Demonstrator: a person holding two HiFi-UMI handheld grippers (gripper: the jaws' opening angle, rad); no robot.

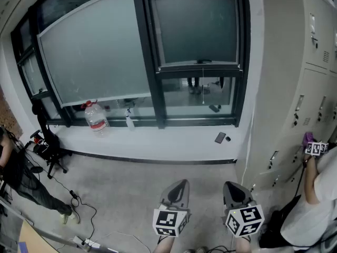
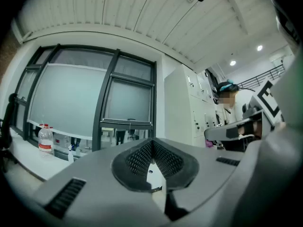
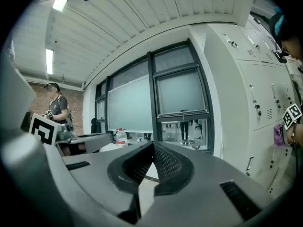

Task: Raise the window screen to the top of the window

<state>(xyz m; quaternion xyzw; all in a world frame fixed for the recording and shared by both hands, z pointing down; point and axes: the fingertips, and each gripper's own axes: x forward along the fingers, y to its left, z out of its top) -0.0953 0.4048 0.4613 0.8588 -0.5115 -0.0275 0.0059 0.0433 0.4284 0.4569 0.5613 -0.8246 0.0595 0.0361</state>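
The window screen [image 1: 197,28] covers the upper part of the narrow right pane, and its bottom rail [image 1: 200,66] sits about two thirds of the way down. A thin pull cord [image 1: 203,86] hangs from the rail. Both grippers are far from the window, low over the floor and pointing at it. My left gripper [image 1: 180,183] is shut with nothing in it, and so is my right gripper [image 1: 231,184] beside it. The left gripper view shows the screen [image 2: 129,100] beyond the shut left gripper [image 2: 151,148]. The right gripper view shows the screen [image 3: 182,93] above the shut right gripper [image 3: 154,148].
On the white sill [image 1: 174,144] stand a big water bottle [image 1: 96,117] and a spray bottle [image 1: 129,119], and a phone [image 1: 220,137] lies there. Grey lockers [image 1: 300,88] line the right wall, with a person [image 1: 316,194] beside them. Another person [image 1: 21,178] and floor cables [image 1: 79,204] are at the left.
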